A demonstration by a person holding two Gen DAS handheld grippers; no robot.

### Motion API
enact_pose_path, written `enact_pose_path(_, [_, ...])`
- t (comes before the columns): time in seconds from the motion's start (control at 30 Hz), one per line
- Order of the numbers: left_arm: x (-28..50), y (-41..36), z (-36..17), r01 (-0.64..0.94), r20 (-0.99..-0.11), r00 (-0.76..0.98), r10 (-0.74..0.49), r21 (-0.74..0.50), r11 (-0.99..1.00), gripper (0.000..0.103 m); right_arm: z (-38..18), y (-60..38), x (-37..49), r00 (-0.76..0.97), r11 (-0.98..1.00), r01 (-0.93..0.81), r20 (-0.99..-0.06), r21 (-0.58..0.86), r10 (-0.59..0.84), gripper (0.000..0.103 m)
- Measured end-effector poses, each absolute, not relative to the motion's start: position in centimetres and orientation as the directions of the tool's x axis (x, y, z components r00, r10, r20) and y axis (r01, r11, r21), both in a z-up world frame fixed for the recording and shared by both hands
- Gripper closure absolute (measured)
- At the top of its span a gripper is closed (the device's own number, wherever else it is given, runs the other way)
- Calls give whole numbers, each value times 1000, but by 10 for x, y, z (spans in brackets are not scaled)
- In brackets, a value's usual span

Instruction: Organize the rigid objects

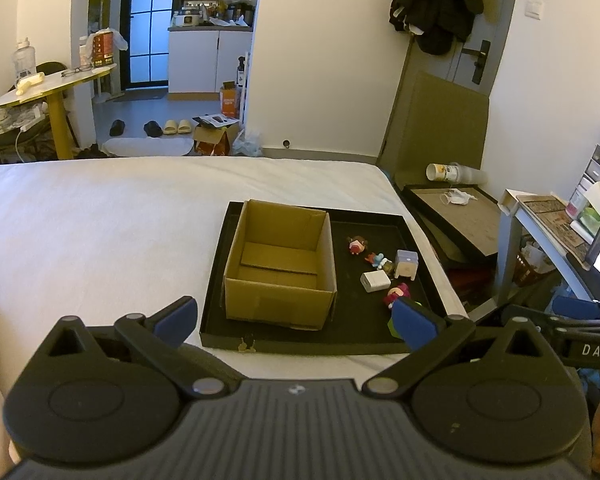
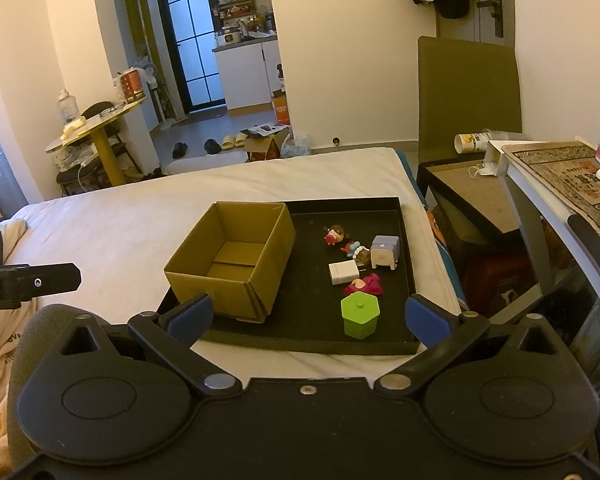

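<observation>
Two claws are held spread apart and empty above the near edge of the bed. The green pot point(image 2: 360, 315) stands straight ahead of the right claw point(image 2: 308, 318), near the front right corner of the black tray point(image 2: 308, 345), so the right claw is judged the nearer. It stands upright, without a long axis to align to. Behind it lie the pink toy point(image 2: 366, 285) and the white block point(image 2: 343, 273); the cardboard box point(image 2: 232, 264) stands open on the tray's left side. On the left claw point(image 1: 296, 322) nothing is gripped. "DAS" is read on the tool at the right edge of the left view.
</observation>
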State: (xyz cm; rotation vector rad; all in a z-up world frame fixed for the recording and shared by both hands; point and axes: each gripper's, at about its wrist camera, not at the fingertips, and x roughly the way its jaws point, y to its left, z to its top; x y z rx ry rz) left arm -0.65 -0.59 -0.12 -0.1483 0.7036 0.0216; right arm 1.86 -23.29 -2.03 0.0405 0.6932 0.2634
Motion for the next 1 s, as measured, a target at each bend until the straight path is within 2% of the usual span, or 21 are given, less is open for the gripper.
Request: enact_pose_path(1.0, [33, 3, -11, -94, -688, 726, -13, -118, 989, 0, -39, -237, 49, 708, 969, -215, -664, 123, 241, 0])
